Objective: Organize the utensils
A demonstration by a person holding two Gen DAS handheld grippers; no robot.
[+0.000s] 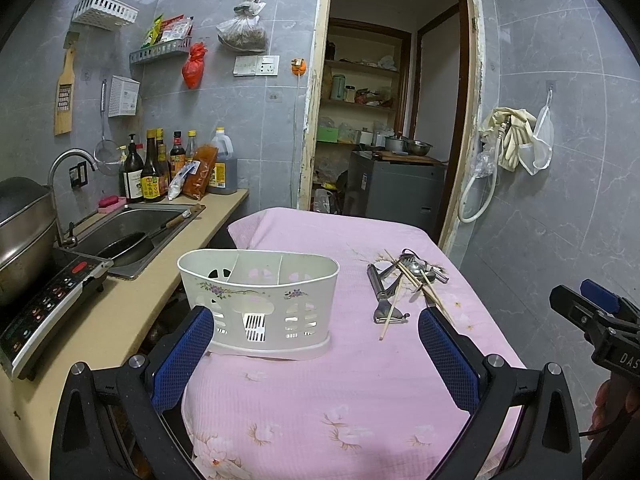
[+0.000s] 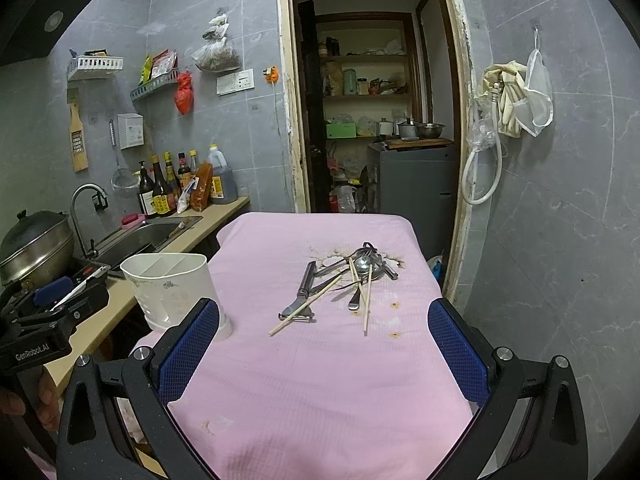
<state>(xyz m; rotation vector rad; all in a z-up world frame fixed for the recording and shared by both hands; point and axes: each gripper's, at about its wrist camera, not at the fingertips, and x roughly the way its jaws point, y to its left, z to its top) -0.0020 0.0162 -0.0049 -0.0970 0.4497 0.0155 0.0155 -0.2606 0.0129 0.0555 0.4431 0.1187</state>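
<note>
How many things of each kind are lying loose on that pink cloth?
Chopsticks: 3
Peeler: 1
Spoons: at least 2, tangled, hard to separate
Caddy: 1
Total: at least 7

place: home kitchen | evidence: steel sink with tap, sauce bottles on counter, induction cooker, pantry shelves (through the doorway)
</note>
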